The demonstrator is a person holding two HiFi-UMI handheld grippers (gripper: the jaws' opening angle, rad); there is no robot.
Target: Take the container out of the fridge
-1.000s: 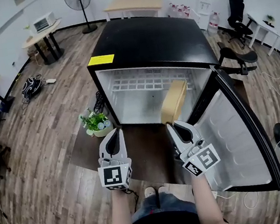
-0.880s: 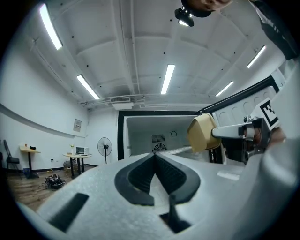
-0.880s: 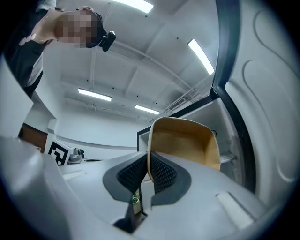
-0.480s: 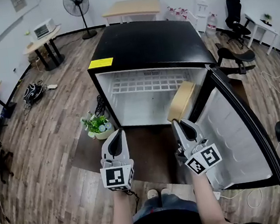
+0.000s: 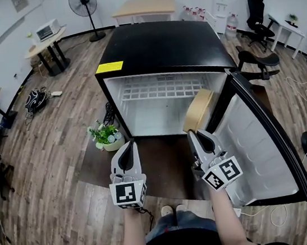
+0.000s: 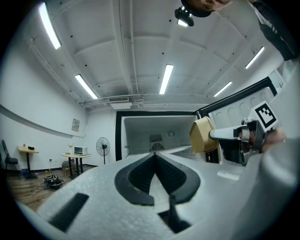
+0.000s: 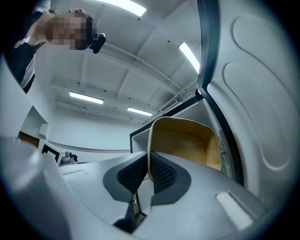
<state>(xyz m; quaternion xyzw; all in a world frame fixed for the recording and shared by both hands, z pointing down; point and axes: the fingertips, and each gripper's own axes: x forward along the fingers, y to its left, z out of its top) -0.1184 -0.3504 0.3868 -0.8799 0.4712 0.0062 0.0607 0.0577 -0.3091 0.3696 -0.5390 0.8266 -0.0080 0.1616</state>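
The black mini fridge [image 5: 159, 44] stands open, its door [image 5: 262, 149] swung out to the right. A tan open container [image 5: 199, 110] hangs tilted at the fridge's front right corner, just outside the opening. My right gripper [image 5: 192, 134] is shut on its rim; in the right gripper view the thin tan wall [image 7: 187, 140] sits pinched between the ribbed pads [image 7: 149, 161]. My left gripper [image 5: 128, 145] hovers in front of the fridge, left of the container, shut and holding nothing [image 6: 154, 157]. From the left gripper view the container [image 6: 202, 135] shows at the right.
A wire shelf [image 5: 160, 90] sits inside the white fridge interior. A potted plant [image 5: 105, 135] stands on the floor at the fridge's left front corner. A dark mat [image 5: 154, 167] lies under me. A fan [image 5: 82, 1], tables and office chairs ring the room.
The container and my right gripper have shifted slightly right, towards the open door. The left gripper has stayed nearly where it was.
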